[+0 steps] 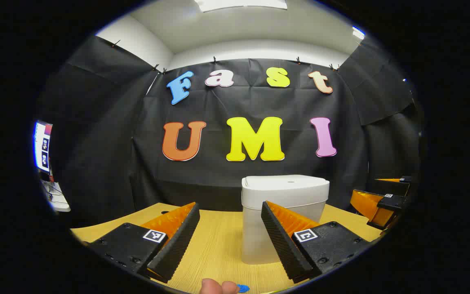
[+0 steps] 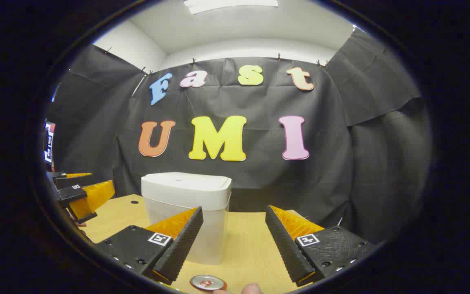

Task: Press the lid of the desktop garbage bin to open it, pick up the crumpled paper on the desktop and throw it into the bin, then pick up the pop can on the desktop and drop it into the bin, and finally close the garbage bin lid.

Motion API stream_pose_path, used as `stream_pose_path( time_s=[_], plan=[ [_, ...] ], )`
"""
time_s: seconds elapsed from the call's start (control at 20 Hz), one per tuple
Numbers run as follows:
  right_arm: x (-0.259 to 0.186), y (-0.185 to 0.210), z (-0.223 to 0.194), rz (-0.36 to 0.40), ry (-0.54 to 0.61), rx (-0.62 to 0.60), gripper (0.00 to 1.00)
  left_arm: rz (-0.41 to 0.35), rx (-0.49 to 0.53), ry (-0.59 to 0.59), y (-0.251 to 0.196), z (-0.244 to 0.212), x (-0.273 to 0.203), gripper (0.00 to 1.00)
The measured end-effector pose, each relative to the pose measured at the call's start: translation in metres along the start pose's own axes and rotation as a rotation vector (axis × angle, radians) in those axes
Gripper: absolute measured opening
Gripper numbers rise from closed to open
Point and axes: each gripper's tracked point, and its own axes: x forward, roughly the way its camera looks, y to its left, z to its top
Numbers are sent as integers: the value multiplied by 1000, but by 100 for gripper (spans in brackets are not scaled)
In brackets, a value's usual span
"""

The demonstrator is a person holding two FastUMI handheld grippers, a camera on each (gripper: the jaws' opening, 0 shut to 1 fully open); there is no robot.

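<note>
the garbage bin (image 1: 284,216) stands upright on the counter (image 1: 218,245) toward its far edge, lid (image 2: 186,182) down and flat. it is judged light and stiff – a press on the lid top could tip it. the pop can (image 2: 208,282) is seen at the near edge, its top facing up, so its long axis is taken as vertical; thin-walled, slippery, best gripped across the sides. the crumpled paper cannot be made out. the left tool (image 1: 230,239) and right tool (image 2: 233,243) are both spread wide, holding nothing.
</note>
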Motion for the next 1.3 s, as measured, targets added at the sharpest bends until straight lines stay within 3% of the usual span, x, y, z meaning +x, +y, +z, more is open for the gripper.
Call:
stream_pose_path(
  time_s=[1.3],
  plan=[
    [-4, -7, -4, 9, 5, 25, 95, -31, 21, -9, -15, 1, -1, 98]
  ],
)
